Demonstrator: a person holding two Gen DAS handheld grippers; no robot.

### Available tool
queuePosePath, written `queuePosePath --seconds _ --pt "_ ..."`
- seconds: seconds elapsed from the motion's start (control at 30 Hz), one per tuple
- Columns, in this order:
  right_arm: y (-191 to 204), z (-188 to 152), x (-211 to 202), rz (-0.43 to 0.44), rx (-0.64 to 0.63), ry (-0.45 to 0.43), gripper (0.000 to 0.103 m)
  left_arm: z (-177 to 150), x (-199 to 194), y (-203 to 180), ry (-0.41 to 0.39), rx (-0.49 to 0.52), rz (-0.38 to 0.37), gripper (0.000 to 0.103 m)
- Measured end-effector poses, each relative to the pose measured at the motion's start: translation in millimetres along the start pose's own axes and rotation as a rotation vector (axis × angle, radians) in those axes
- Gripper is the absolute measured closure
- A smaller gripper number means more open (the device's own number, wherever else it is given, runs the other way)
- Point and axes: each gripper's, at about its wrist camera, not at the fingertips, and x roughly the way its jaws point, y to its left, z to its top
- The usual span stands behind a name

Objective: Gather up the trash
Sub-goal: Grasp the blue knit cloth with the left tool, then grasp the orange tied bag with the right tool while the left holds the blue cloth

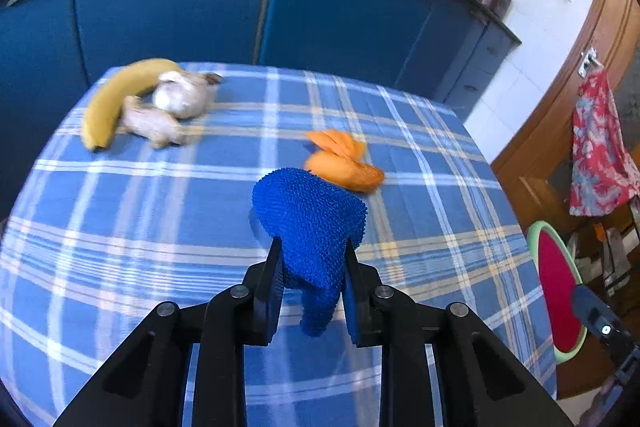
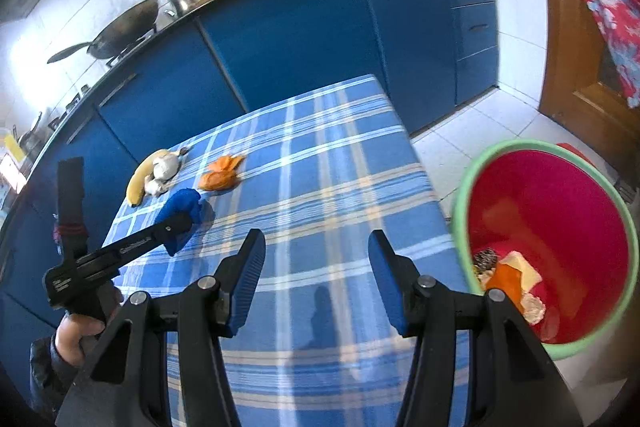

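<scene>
My left gripper (image 1: 312, 267) was pinching a nubby blue cloth (image 1: 316, 223), a soft textured thing bunched between the pads; it drooped below them and bulged out ahead, so it plainly had no stiffness of its own. My right gripper (image 2: 316, 275) stood with its fingers spread and nothing between them, hanging over the near part of the checked tablecloth (image 2: 340, 155).

The trash left on the table, as I judged it, was the orange peel (image 1: 344, 163), lying just beyond the cloth in my left pads and a little to the right. Far off at the left edge lay a banana (image 1: 116, 99) curled around a garlic bulb (image 1: 180, 95) and a piece of ginger (image 1: 154, 125), all touching or nearly so; those looked like whole food rather than waste, though I could not be sure.

The peel looked light, thin and curled, in two or three folded lobes. I reckoned it would flex and perhaps tear under a hard squeeze, and its waxy skin might slip. The best hold seemed to be across the thick middle where the lobes met, not on a loose tip.

The red bin (image 2: 560, 211) with its green rim stood off the table's right side, near my right gripper, with scraps already in the bottom.
</scene>
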Motion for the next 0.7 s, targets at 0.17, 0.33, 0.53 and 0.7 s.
queuePosePath --seconds 0.17,0.33,0.53,0.7 --pt "25 5 17 0.024 -0.034 0.025 0.047 9 -13 26 -0.046 -0.033 0.042 0.077" --pt "50 14 38 0.03 -0.059 0.043 0.047 12 -14 49 -0.068 -0.069 0.087 0.077" --pt "82 26 69 0.034 -0.094 0.063 0.047 14 -16 72 -0.092 -0.123 0.114 0.077" --pt "104 37 108 0.018 -0.115 0.096 0.044 14 -14 85 -0.102 -0.152 0.136 0.077"
